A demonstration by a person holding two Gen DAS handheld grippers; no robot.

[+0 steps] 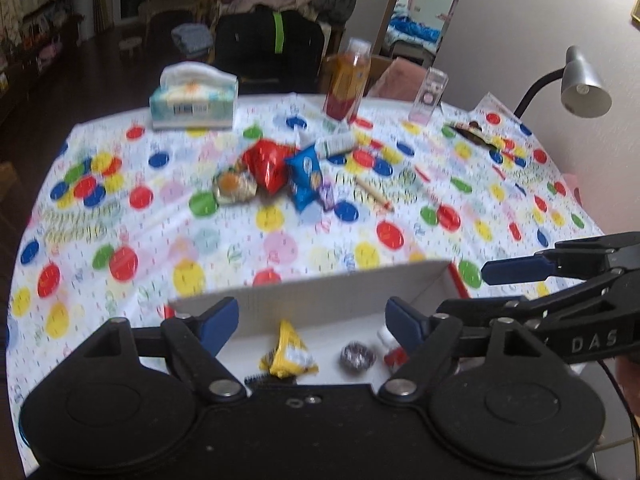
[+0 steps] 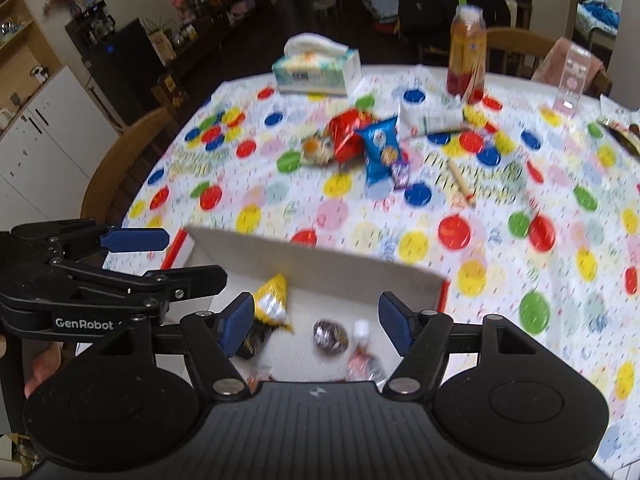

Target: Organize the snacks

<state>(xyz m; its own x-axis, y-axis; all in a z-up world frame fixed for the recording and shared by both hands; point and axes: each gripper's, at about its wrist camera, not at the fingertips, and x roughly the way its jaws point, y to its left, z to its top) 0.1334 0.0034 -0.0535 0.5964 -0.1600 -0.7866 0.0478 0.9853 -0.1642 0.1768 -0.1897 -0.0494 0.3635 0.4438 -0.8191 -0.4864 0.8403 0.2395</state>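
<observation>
Both hand-held grippers, left [image 1: 312,320] and right [image 2: 316,320], hover wide and empty over the box [image 2: 320,258]; remaining snacks [image 2: 360,144] lie piled mid-desk, so a grab there may drag neighbours.

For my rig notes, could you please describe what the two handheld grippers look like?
Both are matte black with blue finger pads and round silver pivot bolts. The right gripper bears white "DAS" lettering and the left gripper bears "GenRobot". A thin cable trails beside the right one.
</observation>
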